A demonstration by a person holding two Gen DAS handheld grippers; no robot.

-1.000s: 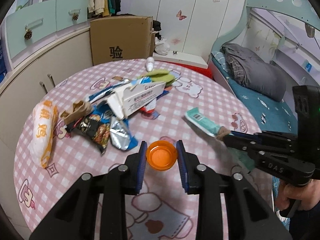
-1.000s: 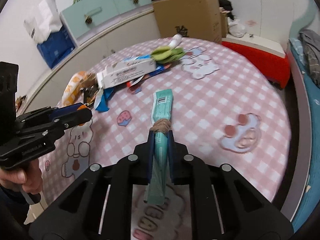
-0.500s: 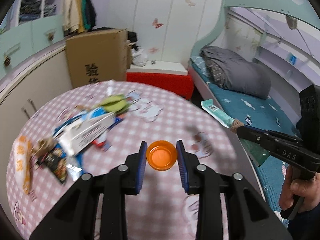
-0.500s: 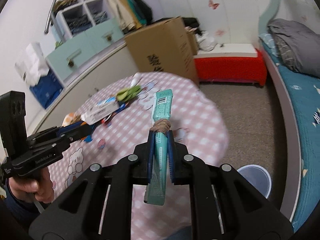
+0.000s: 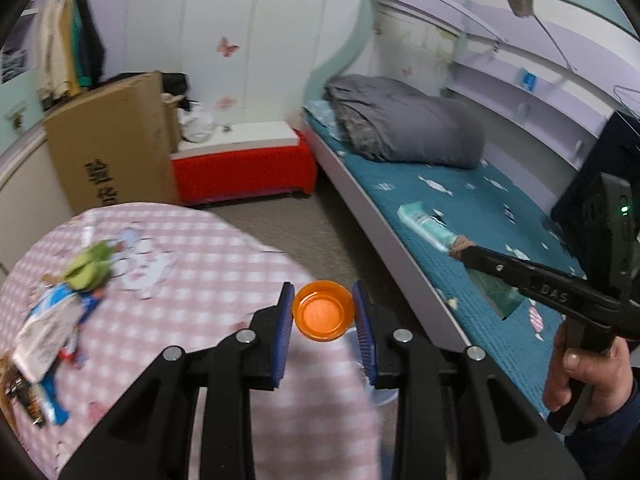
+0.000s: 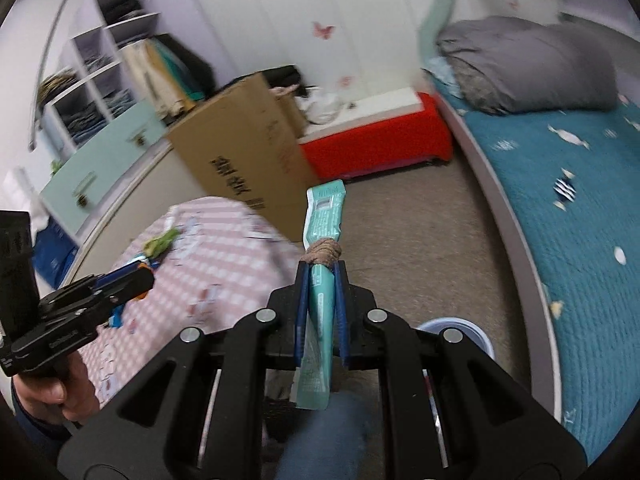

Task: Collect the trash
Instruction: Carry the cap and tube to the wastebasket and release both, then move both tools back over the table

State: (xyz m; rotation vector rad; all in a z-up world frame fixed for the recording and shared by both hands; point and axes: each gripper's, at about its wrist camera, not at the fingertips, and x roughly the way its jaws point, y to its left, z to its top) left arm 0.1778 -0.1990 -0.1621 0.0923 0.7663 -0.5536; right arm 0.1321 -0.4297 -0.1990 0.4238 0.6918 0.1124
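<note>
My left gripper [image 5: 322, 300] is shut on an orange plastic cap [image 5: 324, 318] and hangs over the right edge of the pink checked table [image 5: 200, 280]. To its right, my right gripper [image 5: 464, 250] is shut on a teal wrapper [image 5: 426, 226] with a brown band around it. In the right wrist view the wrapper [image 6: 324, 212] stands up between the pads of that gripper [image 6: 321, 276], over the carpet. A pale round bin [image 6: 460, 328] shows on the floor just below it. Several wrappers and a white carton [image 5: 48, 328] still lie on the table's left side.
A cardboard box [image 5: 108, 152] and a red bench [image 5: 244, 168] stand behind the table. A bed with a teal cover [image 5: 480, 208] and a grey duvet [image 5: 400, 124] runs along the right. A blue-trousered leg [image 6: 320, 432] is below the right gripper.
Both grippers have swung right, off the middle of the table towards its edge and the bed, each keeping its item. The floor and the bin have come into view.
</note>
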